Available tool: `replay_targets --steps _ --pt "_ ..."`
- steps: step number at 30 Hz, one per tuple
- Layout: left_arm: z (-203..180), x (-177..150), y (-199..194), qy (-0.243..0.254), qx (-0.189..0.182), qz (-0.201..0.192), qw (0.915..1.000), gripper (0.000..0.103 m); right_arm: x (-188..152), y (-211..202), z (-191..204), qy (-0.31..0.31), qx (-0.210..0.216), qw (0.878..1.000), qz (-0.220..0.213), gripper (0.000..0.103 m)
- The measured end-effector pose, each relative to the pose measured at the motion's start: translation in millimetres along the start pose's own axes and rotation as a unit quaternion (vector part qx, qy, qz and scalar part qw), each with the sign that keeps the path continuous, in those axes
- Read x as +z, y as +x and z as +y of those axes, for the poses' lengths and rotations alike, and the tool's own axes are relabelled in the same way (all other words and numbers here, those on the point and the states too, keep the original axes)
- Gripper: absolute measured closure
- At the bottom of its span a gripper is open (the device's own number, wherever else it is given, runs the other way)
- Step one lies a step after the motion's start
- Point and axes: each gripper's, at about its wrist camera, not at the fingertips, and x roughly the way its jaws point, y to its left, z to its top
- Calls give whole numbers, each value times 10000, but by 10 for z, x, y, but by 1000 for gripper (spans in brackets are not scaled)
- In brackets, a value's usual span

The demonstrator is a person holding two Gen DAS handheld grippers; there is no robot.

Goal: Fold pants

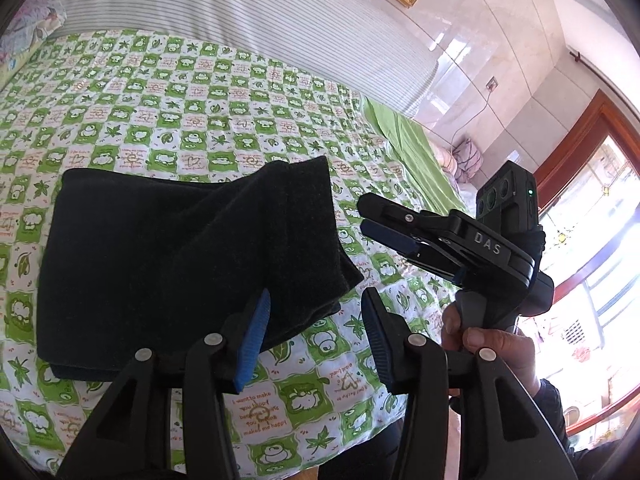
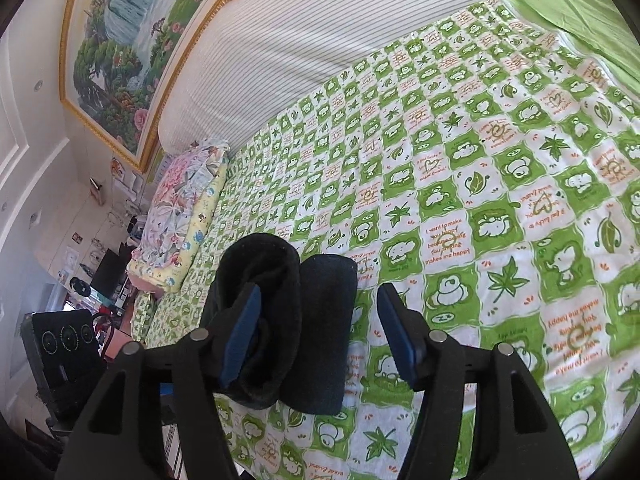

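Note:
The black pants [image 1: 168, 256] lie folded into a compact stack on the green-and-white checked bedspread [image 1: 192, 120]; the top layer bulges up at its right end. My left gripper [image 1: 316, 340] is open and empty just in front of the stack's near right corner. My right gripper [image 1: 368, 224] shows in the left wrist view to the right of the pants, open and empty. In the right wrist view the pants [image 2: 280, 320] appear end-on, behind my right gripper's [image 2: 320, 332] left finger [image 2: 240, 332], apart from the pads.
A striped white headboard cushion [image 1: 240, 12] runs along the far side of the bed. A floral pillow [image 2: 180, 208] lies at the bed's end. A plain green sheet [image 1: 408, 148] borders the spread. A window [image 1: 592, 264] is at the right.

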Motion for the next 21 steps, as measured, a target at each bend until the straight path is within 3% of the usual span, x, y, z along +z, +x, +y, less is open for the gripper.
replay_targets --steps 5,21 --pt "83 6 -113 -59 83 -106 9999 54 -42 -85 119 -34 3 10000 -54 30" --pt "613 60 -444 -524 628 -410 9958 48 -233 60 596 -702 -320 9966 289 23"
